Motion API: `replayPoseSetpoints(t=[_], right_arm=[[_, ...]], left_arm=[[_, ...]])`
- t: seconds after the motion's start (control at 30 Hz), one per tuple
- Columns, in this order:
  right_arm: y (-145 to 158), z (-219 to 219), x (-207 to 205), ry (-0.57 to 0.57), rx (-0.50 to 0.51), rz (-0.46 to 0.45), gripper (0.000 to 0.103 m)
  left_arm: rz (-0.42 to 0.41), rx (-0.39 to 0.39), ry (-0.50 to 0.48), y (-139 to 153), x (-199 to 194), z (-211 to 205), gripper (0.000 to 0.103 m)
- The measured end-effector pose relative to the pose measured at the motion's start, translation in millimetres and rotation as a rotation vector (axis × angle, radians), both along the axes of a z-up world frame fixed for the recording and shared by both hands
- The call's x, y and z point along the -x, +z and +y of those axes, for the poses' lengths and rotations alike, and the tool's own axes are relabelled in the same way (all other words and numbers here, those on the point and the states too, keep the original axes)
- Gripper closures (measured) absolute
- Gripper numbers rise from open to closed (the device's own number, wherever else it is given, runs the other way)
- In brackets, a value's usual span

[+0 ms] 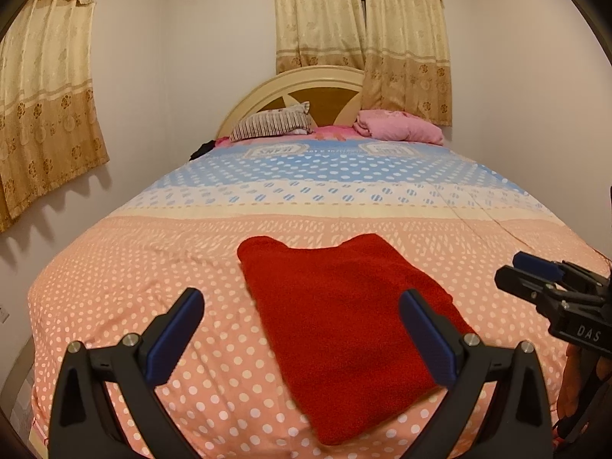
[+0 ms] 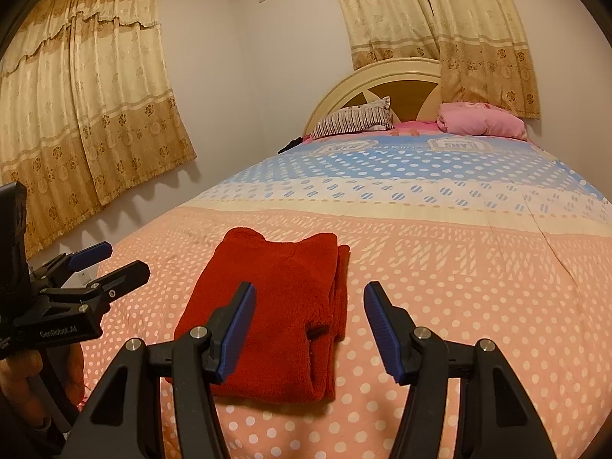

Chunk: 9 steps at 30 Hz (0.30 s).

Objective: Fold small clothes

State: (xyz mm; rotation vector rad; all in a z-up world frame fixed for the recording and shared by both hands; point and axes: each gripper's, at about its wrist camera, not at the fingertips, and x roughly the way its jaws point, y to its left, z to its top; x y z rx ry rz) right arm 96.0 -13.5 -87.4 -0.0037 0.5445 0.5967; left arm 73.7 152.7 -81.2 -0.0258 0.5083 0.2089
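**Two open grippers over one folded red garment**

Both of my grippers hang above the near end of the bed, jaws apart and nothing between them. My left gripper (image 1: pixel 302 306) has its blue pads spread wide, and past them I see the red fleece garment (image 1: pixel 344 321) lying flat on the bedspread (image 1: pixel 134 267) — already folded into a compact rectangle, its far edge showing two rounded corners with a dip between. My right gripper (image 2: pixel 310 306) is likewise spread, neither pad touching cloth; from its camera the garment (image 2: pixel 275 306) sits slightly to the left of the gap, and the stacked layers show along the garment's right edge.

Each gripper shows in the other's camera: the right one at the right edge of the left view (image 1: pixel 535 271), the left one at the left edge of the right view (image 2: pixel 111 260), with my hand (image 2: pixel 23 367) wrapped around its handle below.

The bedspread is peach with white dots at this end, then cream and blue bands further up. At the far end a striped pillow (image 1: pixel 273 122) and a pink bundle of bedding (image 1: pixel 397 126) lie against the arched headboard (image 1: pixel 290 84). Gold floral curtains (image 1: pixel 363 19) hang behind the headboard and on the left wall.
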Motion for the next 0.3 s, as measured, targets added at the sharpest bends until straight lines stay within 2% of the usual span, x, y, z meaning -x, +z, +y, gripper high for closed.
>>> replayPoseSetpoints(t=[0.3], right_arm=[[-6.6, 3.8, -1.2, 0.013, 0.017, 0.019, 0.043]], left_arm=[[0.011, -0.002, -0.005, -6.3, -1.4, 4.2, 0.000]])
